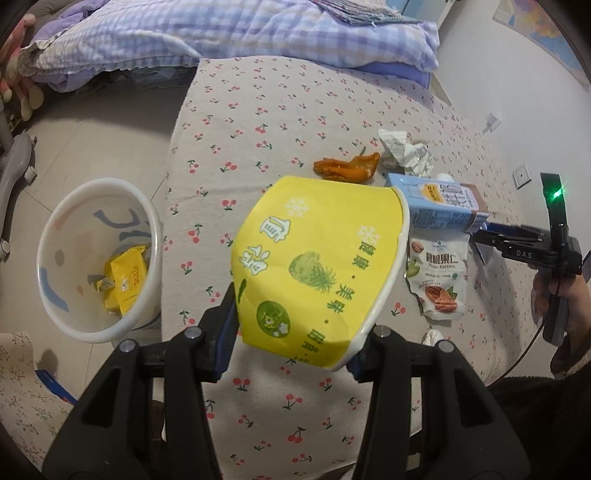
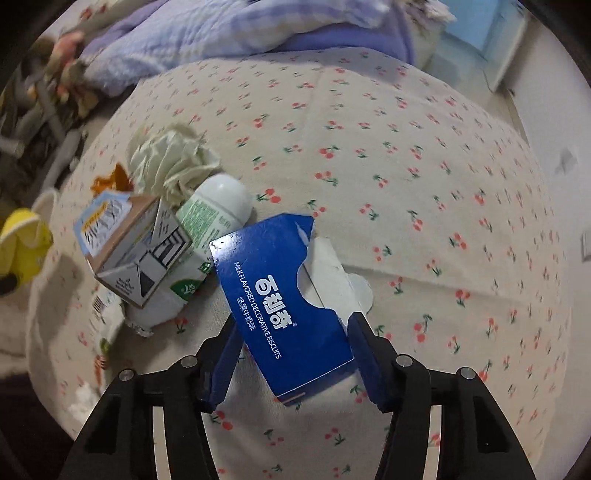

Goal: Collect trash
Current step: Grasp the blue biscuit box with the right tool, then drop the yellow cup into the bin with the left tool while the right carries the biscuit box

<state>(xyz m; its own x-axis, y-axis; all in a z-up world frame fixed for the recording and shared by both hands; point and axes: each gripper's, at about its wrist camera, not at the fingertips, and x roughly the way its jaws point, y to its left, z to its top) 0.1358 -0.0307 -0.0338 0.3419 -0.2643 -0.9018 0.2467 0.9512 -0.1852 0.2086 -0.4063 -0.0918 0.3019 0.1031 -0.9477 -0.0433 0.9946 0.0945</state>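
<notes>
My left gripper (image 1: 293, 341) is shut on a crushed yellow paper cup (image 1: 317, 266) and holds it above the cherry-print table (image 1: 258, 110). The white trash bin (image 1: 62, 291) stands on the floor to its left, with yellow wrappers (image 1: 123, 280) inside. My right gripper (image 2: 295, 365) is shut on a blue biscuit box (image 2: 280, 299) above the table. Beside it lie a small milk carton (image 2: 129, 251), a white bottle (image 2: 218, 206), crumpled tissue (image 2: 170, 162) and orange peel (image 1: 347, 166). A pecan packet (image 1: 439, 280) lies by the right gripper (image 1: 484, 236) in the left wrist view.
A purple checked quilt (image 1: 221, 33) is piled at the far end of the table. A small tissue scrap (image 1: 432, 336) lies near the front right. A grey chair base (image 1: 14, 162) stands on the tiled floor at left. The wall with sockets (image 1: 521, 175) is to the right.
</notes>
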